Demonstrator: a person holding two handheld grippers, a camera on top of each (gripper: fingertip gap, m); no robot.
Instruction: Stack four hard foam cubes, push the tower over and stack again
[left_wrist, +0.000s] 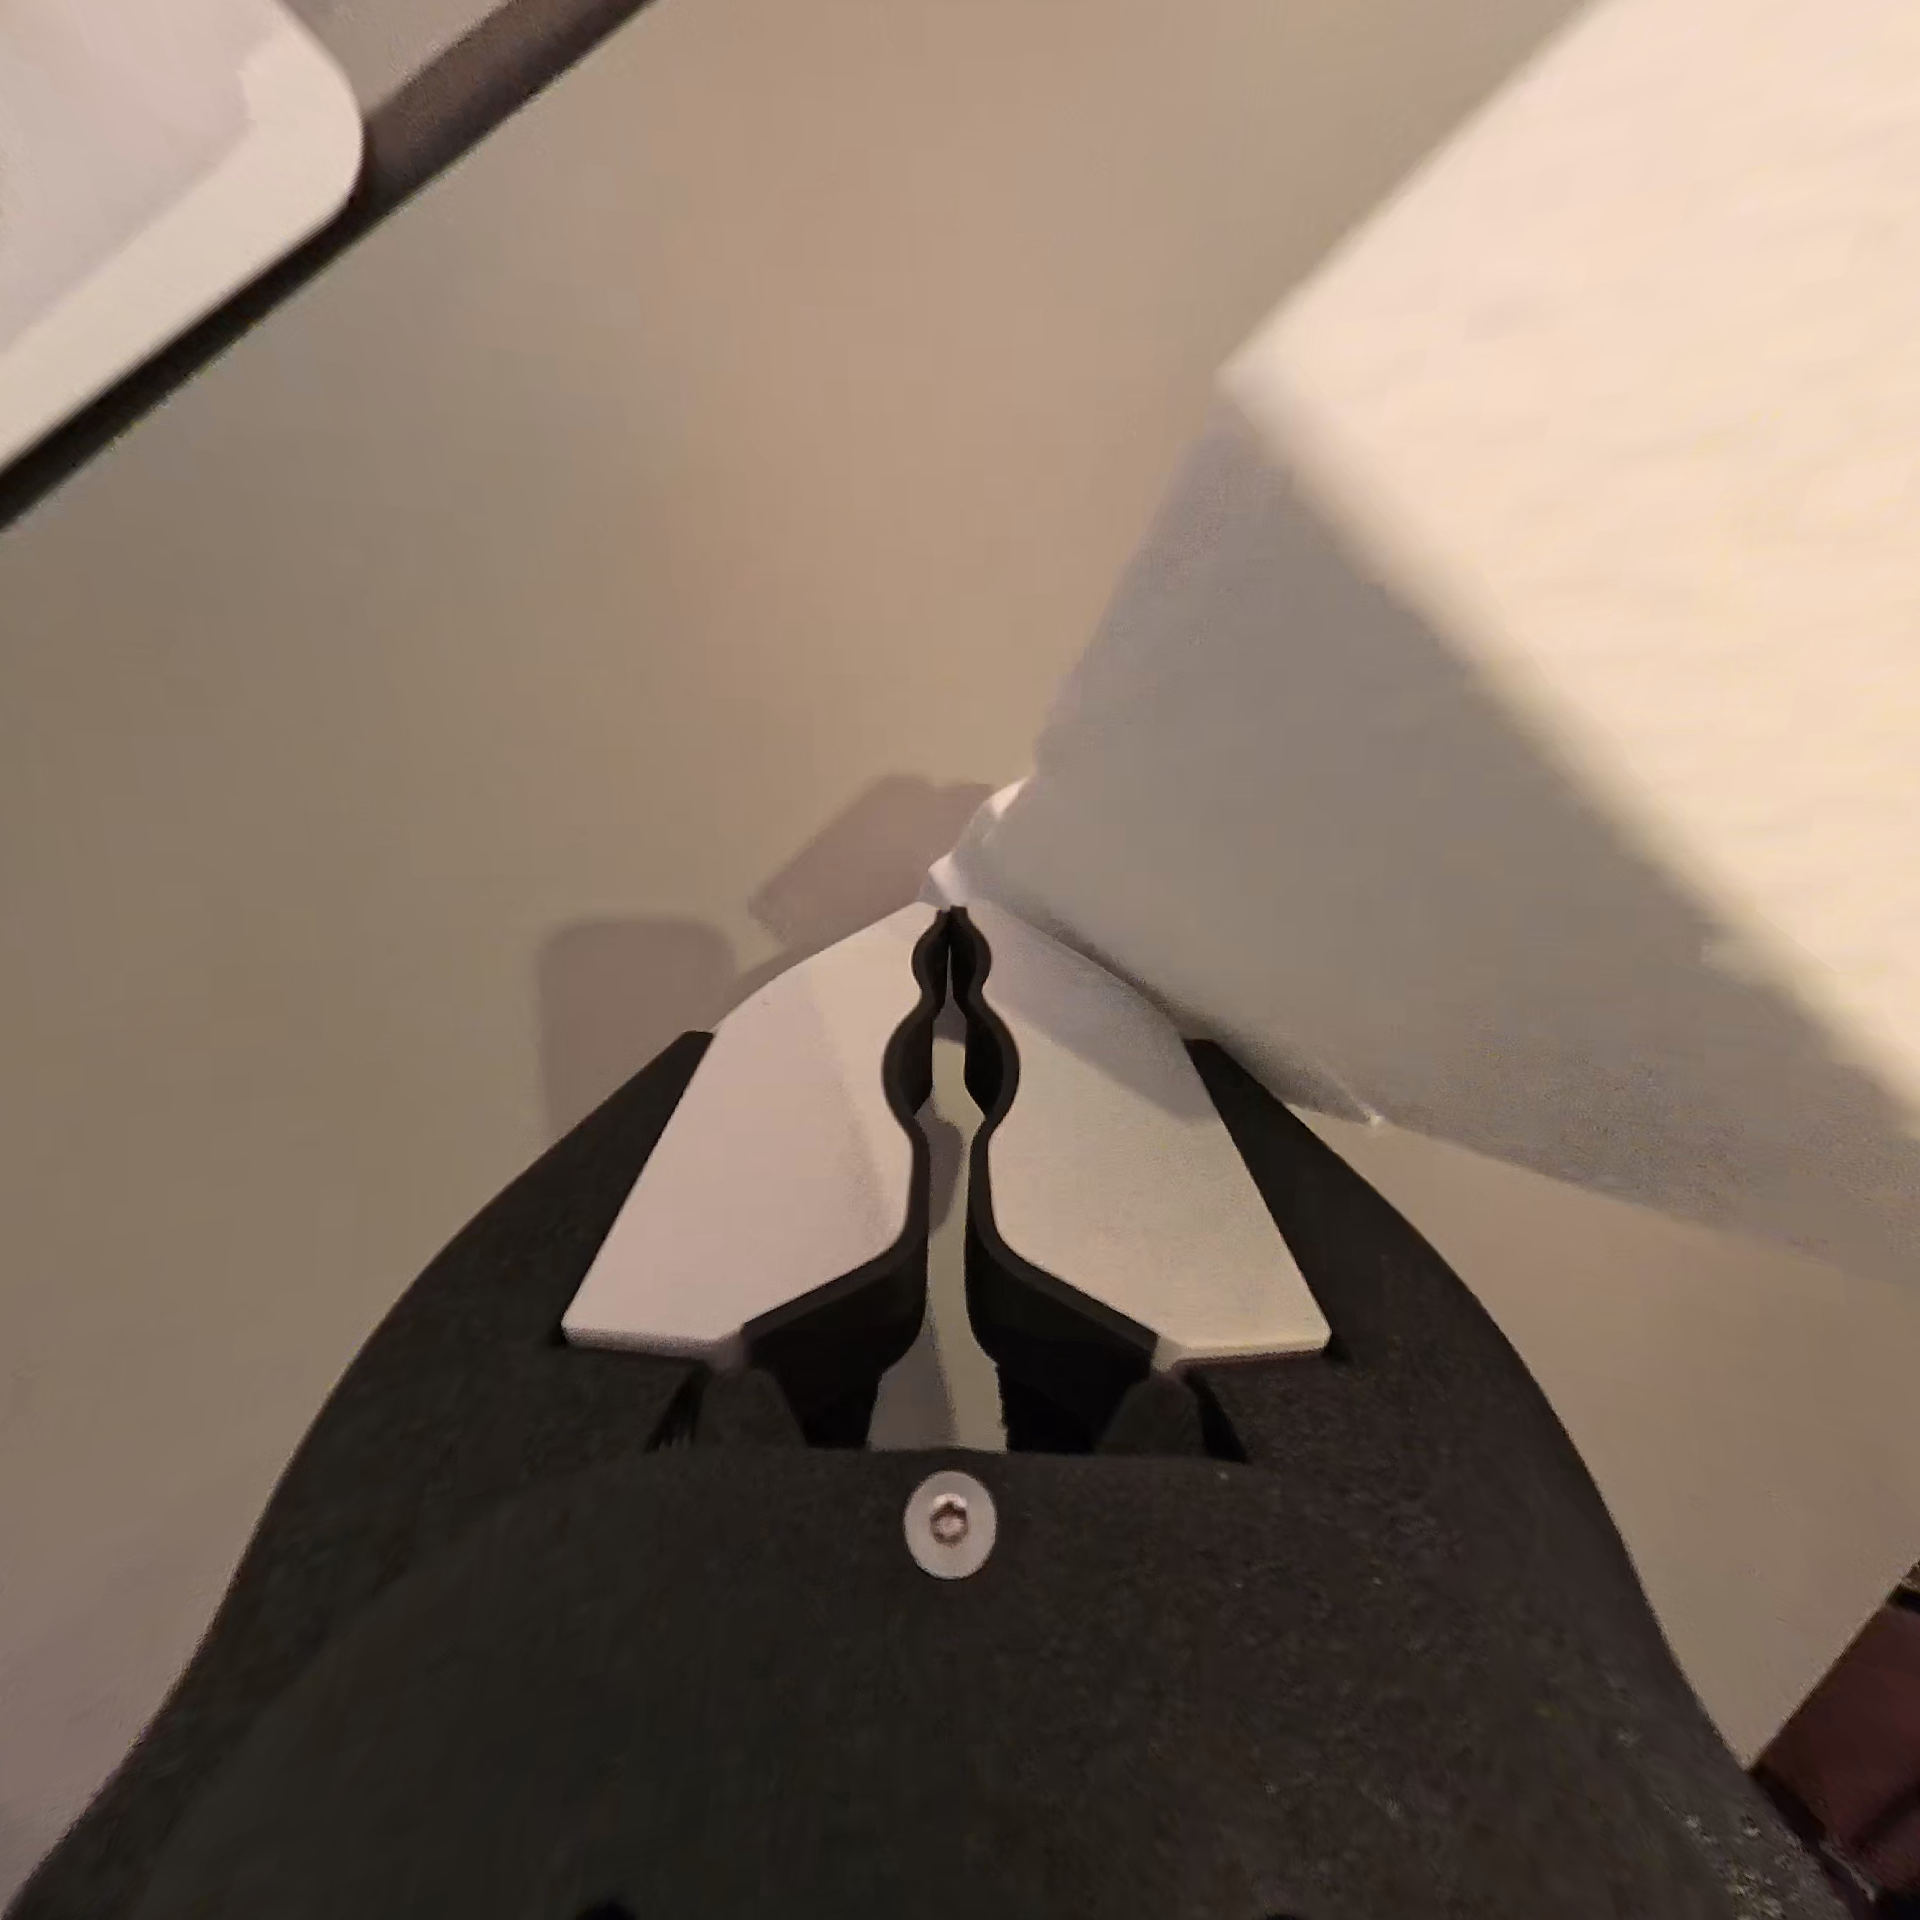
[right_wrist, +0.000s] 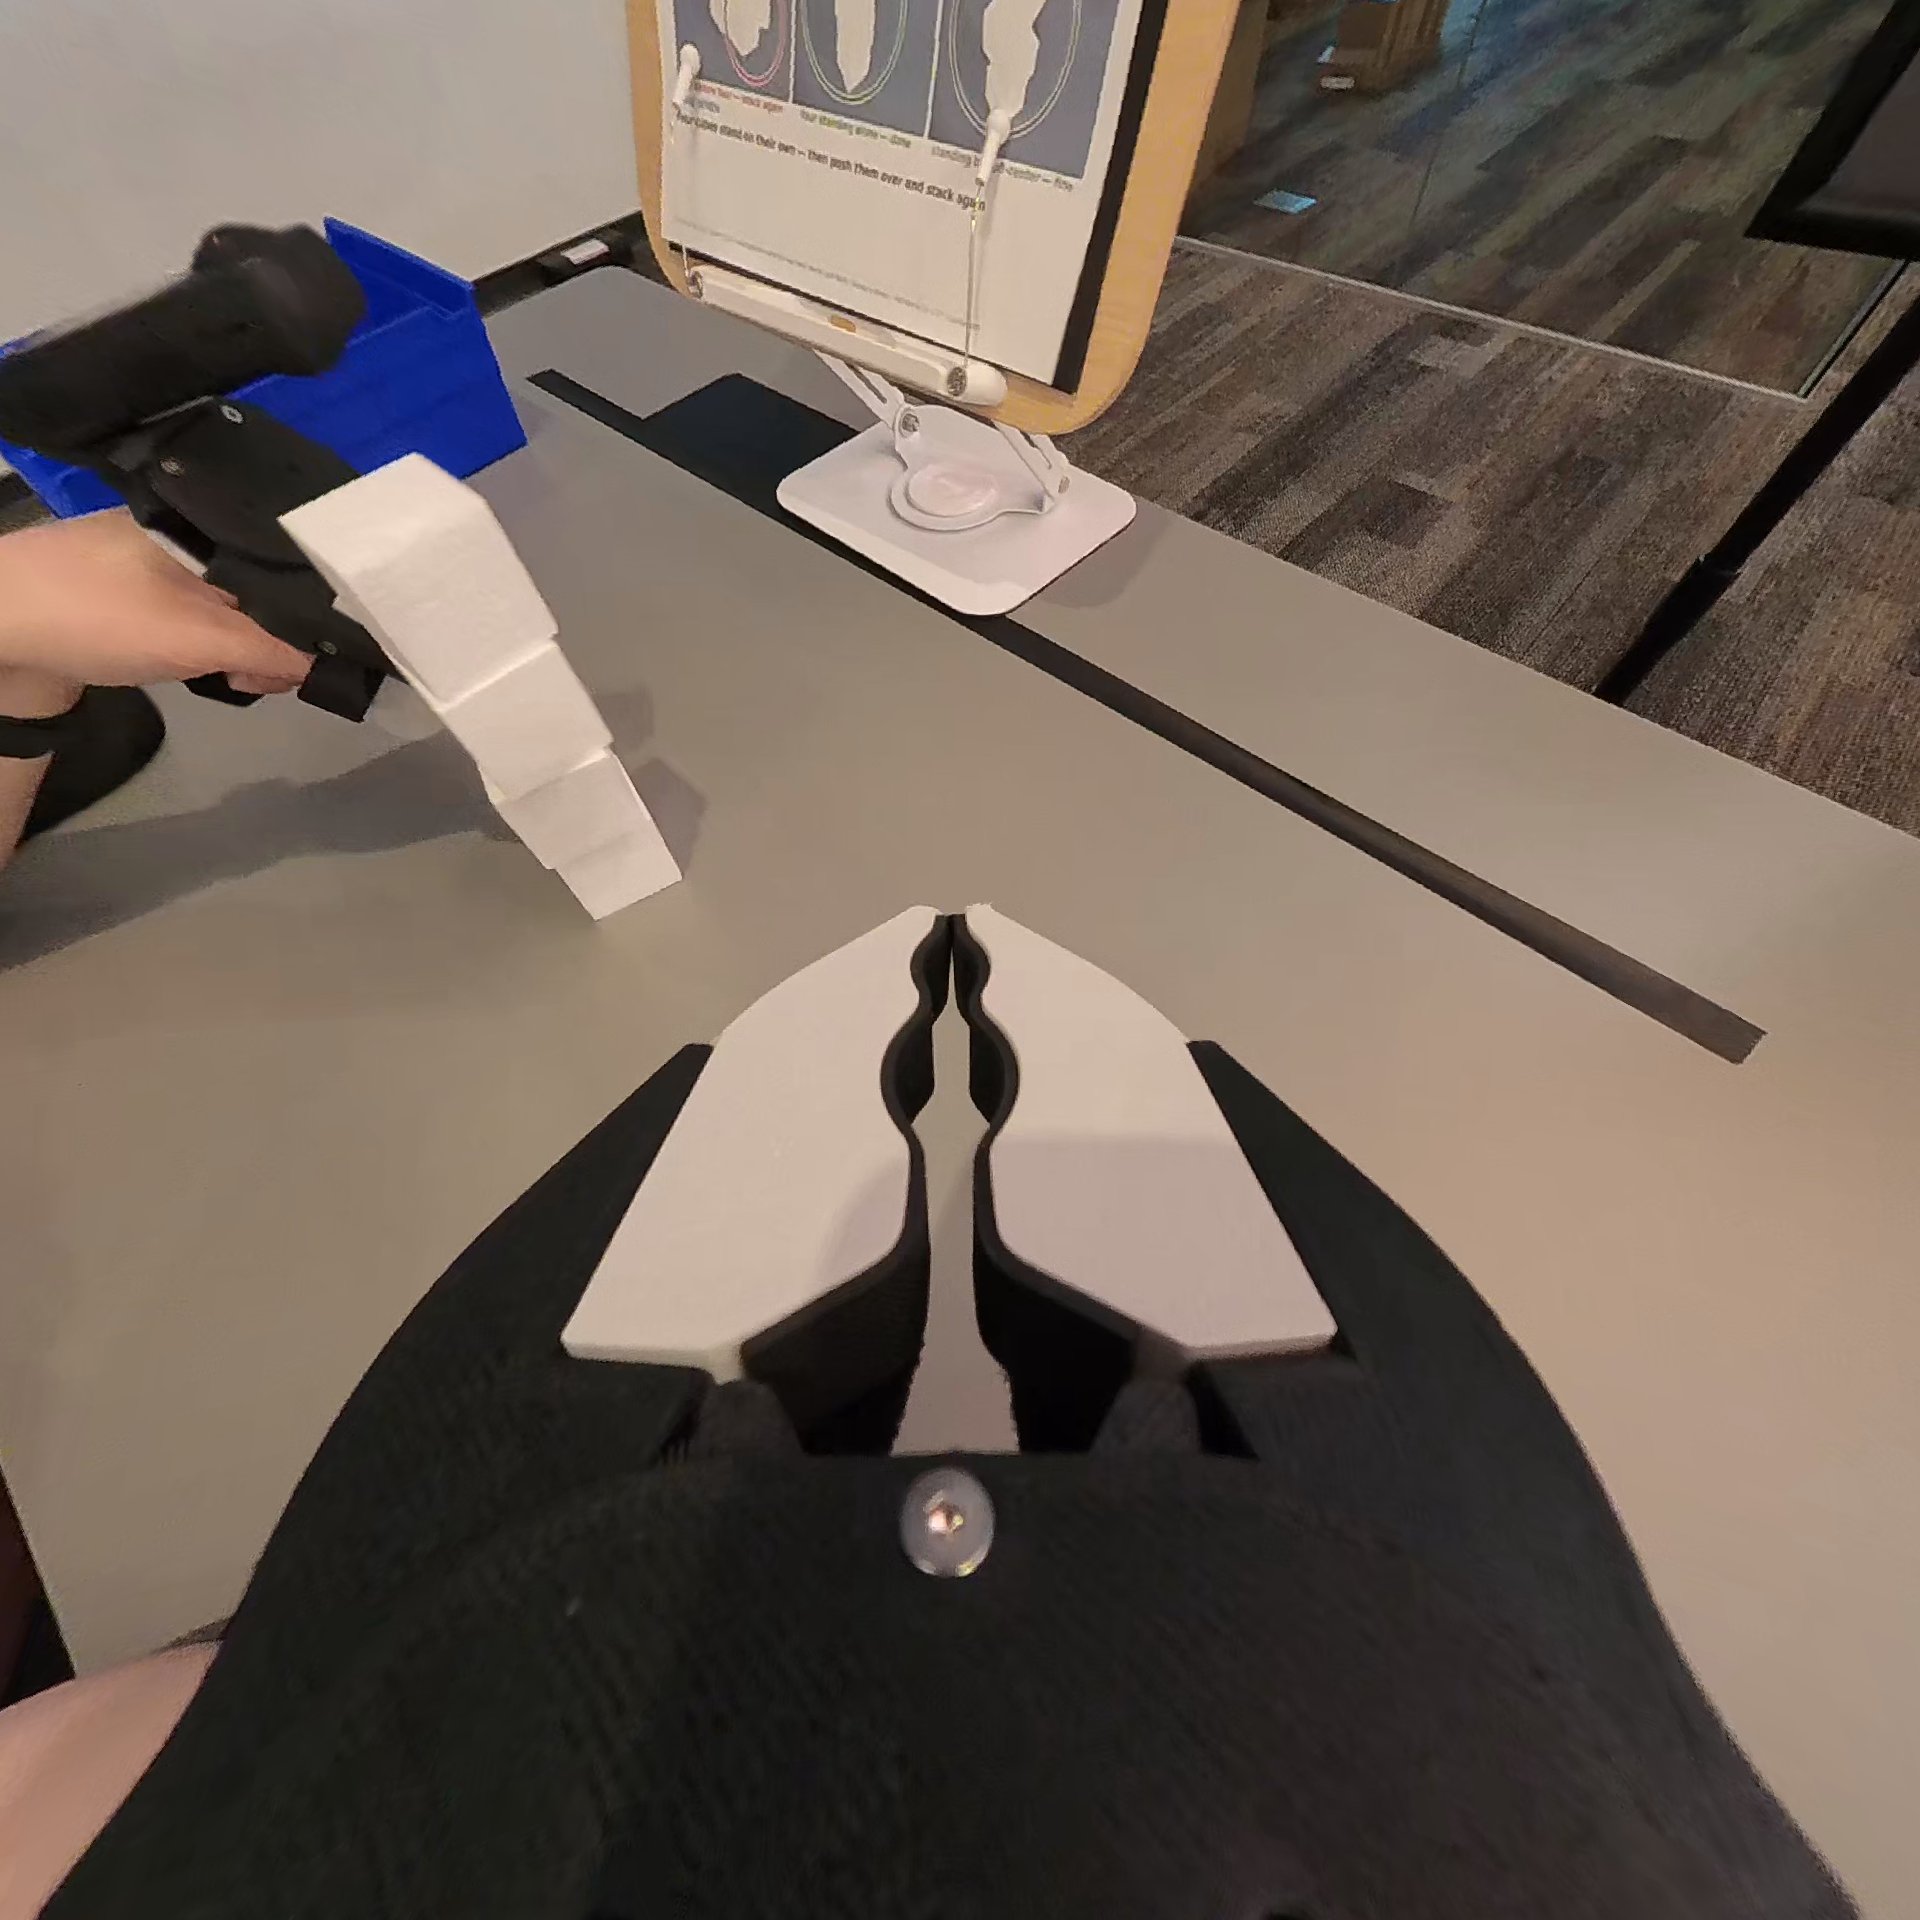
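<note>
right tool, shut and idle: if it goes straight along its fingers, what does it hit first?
Probably the bare grey tabletop just past the shut right tool. It points slightly down, between the leaning white foam cube tower and the white document stand base; depth is unclear.

Grey table (right_wrist: 1143, 831), blue bin (right_wrist: 416, 353), instruction sheet on white stand (right_wrist: 956, 509), wood-pattern floor (right_wrist: 1507, 343)

leaning tower of four white foam cubes (right_wrist: 509, 696) on grey table (right_wrist: 1039, 790), blue plastic bin (right_wrist: 416, 364) behind it, white-based wooden document stand (right_wrist: 935, 312) to its right

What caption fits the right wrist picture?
Left claw tips the four-cube foam tower on the grey table.
</note>
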